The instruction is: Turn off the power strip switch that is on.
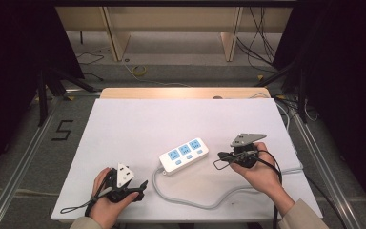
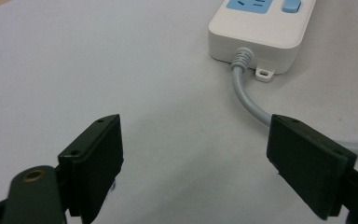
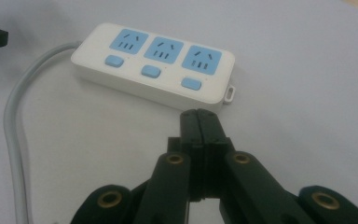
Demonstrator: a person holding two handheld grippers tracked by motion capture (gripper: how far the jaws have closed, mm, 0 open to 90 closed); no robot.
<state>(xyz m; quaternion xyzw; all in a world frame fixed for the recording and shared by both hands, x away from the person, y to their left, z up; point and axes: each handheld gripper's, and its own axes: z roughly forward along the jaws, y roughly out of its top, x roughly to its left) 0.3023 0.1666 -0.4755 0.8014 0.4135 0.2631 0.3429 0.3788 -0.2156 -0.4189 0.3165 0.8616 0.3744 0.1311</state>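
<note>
A white power strip (image 1: 184,155) with three blue sockets and three blue switches lies near the middle of the white board; it also appears as the power strip (image 3: 154,67) and power strip (image 2: 261,32) in the gripper views. Its grey cable (image 1: 190,200) loops toward the front and runs off to the right. My left gripper (image 1: 140,190) rests at the front left, jaws wide open and empty, left gripper (image 2: 193,163) pointing at the strip's cable end. My right gripper (image 1: 220,156) sits just right of the strip, right gripper (image 3: 199,116) shut with nothing between its jaws.
The white board (image 1: 124,124) covers a wooden table. A floor mark "5" (image 1: 62,130) lies to the left. Wooden furniture legs (image 1: 116,38) and loose cables (image 1: 262,43) stand beyond the table, with dark curtains on both sides.
</note>
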